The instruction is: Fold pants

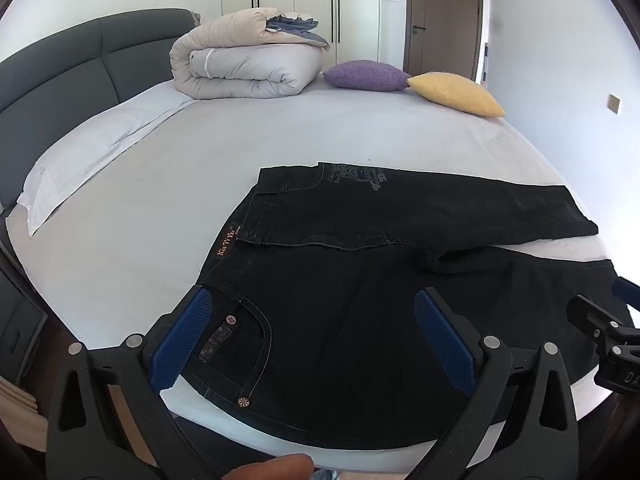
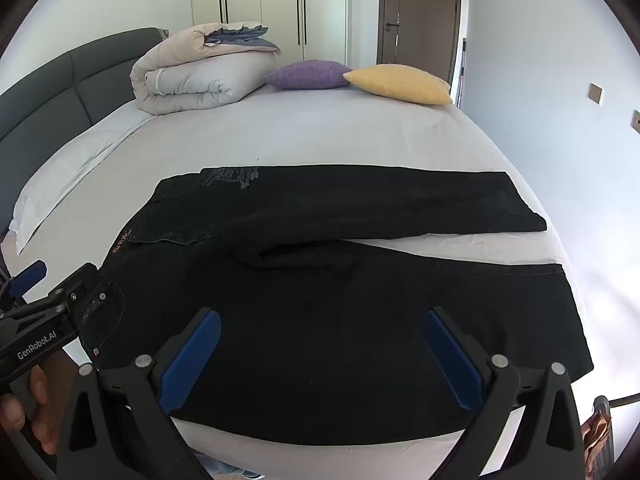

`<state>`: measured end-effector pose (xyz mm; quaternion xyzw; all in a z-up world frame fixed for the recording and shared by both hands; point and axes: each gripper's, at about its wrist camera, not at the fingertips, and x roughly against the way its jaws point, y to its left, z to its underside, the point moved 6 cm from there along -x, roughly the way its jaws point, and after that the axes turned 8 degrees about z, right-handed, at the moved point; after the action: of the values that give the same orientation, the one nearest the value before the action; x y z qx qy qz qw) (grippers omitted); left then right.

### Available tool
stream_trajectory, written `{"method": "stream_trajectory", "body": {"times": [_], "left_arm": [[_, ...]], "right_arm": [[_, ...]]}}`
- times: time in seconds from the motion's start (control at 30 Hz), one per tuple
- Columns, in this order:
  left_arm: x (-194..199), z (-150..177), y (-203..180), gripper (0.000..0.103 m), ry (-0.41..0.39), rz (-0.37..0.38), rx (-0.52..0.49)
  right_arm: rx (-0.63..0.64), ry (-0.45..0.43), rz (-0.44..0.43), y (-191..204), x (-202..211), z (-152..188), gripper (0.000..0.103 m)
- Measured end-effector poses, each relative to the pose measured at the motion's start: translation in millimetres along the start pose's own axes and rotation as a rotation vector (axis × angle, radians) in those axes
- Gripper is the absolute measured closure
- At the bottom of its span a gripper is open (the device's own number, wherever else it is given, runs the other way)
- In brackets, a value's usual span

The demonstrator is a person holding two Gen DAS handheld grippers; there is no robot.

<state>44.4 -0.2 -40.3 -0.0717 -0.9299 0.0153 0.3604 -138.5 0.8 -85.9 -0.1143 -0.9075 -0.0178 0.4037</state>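
A pair of black denim pants (image 1: 360, 280) is spread flat on the near part of a bed covered with a pale grey sheet (image 1: 168, 208), waistband to the left and the two legs running off to the right. The left gripper (image 1: 316, 336), black with blue ribbed pads, is held with its jaws spread wide above the waistband end; the front pocket with its copper rivets is seen just ahead of the left-side pad, and nothing is pinched. The right gripper (image 2: 324, 354) is likewise spread wide, and it hangs over the nearer leg, with dark cloth framed between its pads but not gripped. The farther leg lies beyond both claws. Well beyond the pants, a folded beige duvet (image 2: 200, 80), a purple cushion (image 2: 308, 75) and a yellow cushion (image 2: 400, 84) are seen.
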Motion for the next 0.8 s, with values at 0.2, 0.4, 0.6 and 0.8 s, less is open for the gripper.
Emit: {"method": "stream_trajectory", "body": {"times": [0.2,0.4,0.6,0.8], "left_arm": [[0.4,-0.2,0.0,0.000,-0.007,0.004,0.005],[1.9,1.0,-2.2,0.000,-0.006,-0.005,0.002],[0.4,-1.2,-3.1,0.000,0.000,-0.004,0.007],[-0.8,-0.8,-1.9,0.000,0.002,-0.004,0.010]], "right_arm": [[-0.003,0.005,-0.006,0.7,-0.9,1.0,0.000],[-0.001,0.004,-0.005,0.6,-0.8,2.0,0.000],[-0.003,0.007,-0.007,0.0,-1.7,2.4,0.000],[-0.004,0.008,-0.008,-0.1,-2.2,2.9,0.000]]}}
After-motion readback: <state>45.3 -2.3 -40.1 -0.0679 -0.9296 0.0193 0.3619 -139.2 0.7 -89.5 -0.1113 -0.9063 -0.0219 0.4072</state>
